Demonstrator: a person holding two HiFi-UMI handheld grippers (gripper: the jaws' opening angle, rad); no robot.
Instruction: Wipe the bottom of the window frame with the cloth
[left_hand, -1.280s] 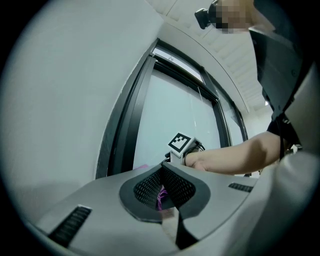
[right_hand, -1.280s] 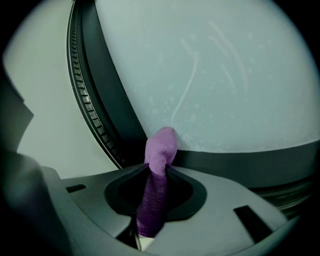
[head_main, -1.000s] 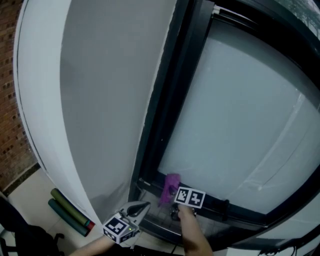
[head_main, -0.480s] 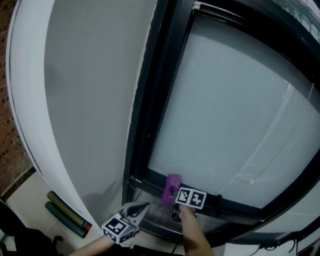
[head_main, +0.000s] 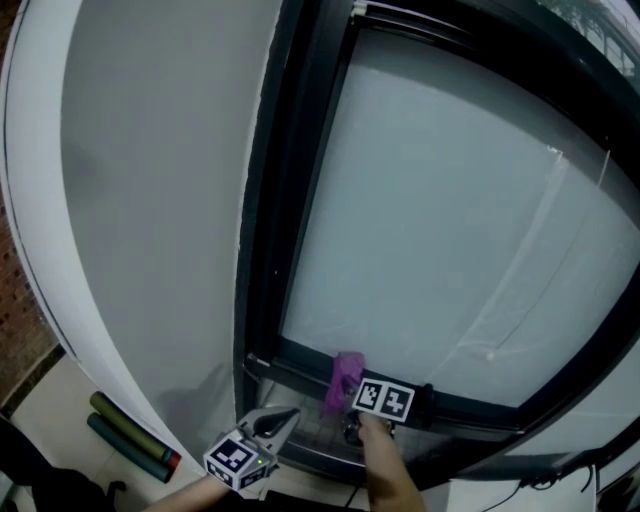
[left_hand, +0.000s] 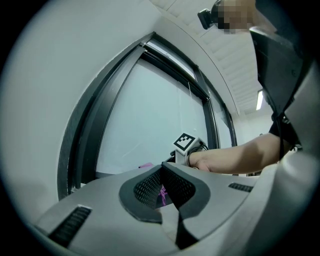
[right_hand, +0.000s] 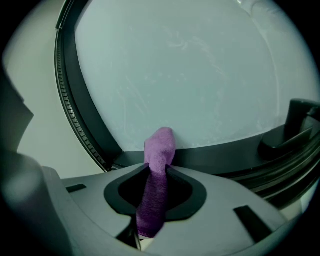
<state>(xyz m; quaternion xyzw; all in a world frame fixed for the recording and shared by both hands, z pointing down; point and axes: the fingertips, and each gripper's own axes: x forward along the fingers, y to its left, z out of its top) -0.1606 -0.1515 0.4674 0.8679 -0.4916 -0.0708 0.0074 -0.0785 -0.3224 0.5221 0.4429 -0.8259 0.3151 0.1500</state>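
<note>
Fingers: right gripper clamped on cloth, touching bottom frame | left gripper together | clamp hidden in head view

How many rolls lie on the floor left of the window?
2: an olive roll and a teal roll beside it, on the floor at the head view's lower left. Others may be hidden.

A: Head cam?
B: High, looking steeply down the window frame.
A: Gripper cams?
B: Right: close on the bottom rail. Left: low, further back, tilted up. All three share the cloth.
</note>
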